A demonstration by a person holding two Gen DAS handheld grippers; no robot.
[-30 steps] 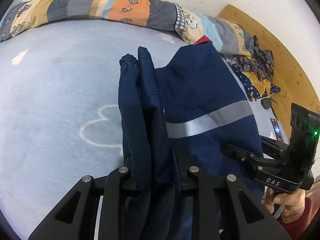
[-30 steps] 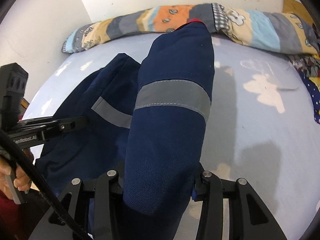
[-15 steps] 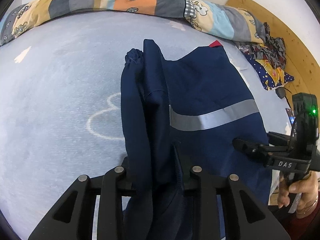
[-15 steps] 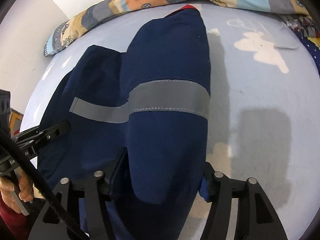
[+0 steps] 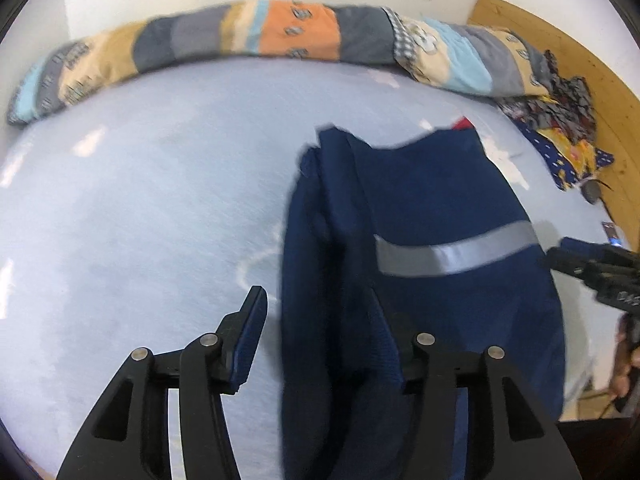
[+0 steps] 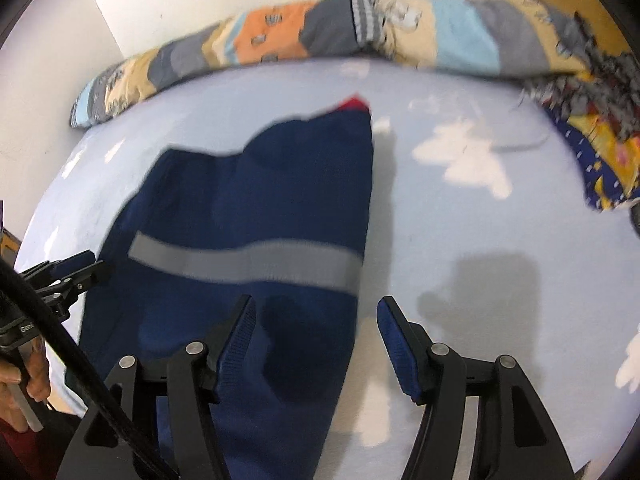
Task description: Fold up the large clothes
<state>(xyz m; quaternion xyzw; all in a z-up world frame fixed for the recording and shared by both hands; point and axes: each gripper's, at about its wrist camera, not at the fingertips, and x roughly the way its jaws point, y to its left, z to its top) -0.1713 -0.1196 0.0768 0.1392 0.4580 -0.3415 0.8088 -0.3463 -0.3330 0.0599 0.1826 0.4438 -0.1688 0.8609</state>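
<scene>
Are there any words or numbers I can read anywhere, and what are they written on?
"Gene": white letters on the left gripper body, cut off and blurred, so the reading is unsure.
White letters on the right gripper body: too blurred to read.
Patchwork quilt: only small pictures, no words.
Navy garment: a plain grey reflective stripe, no text.
</scene>
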